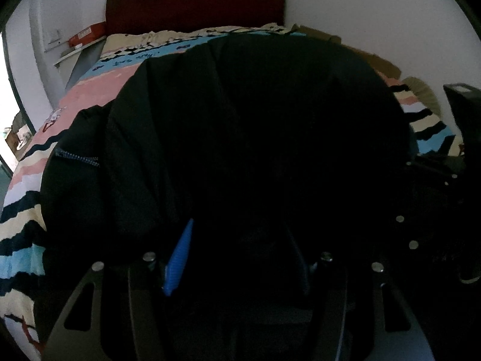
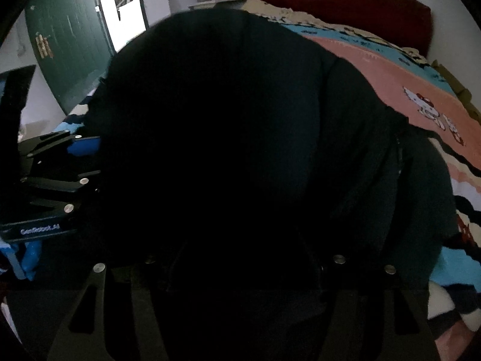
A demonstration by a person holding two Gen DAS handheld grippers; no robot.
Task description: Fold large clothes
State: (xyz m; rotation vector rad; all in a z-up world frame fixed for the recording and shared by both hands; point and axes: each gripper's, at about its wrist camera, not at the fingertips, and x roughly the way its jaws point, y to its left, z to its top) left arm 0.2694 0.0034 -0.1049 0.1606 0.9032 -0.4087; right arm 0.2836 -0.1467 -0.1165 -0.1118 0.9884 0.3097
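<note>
While black jacket [image 1: 255,126] drapes bed [image 1: 90,90], both grippers seem buried in fabric.

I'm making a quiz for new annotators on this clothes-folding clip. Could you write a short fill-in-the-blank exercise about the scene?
1. The large garment bunched in front of both grippers is ____ in colour.
2. It lies on a bed whose cover has a broad band of ____ carrying a cartoon cat.
3. The headboard against the white wall is dark ____.
4. In the right wrist view, the door at the left is ____.

Missing words: black; pink; red; green
</note>
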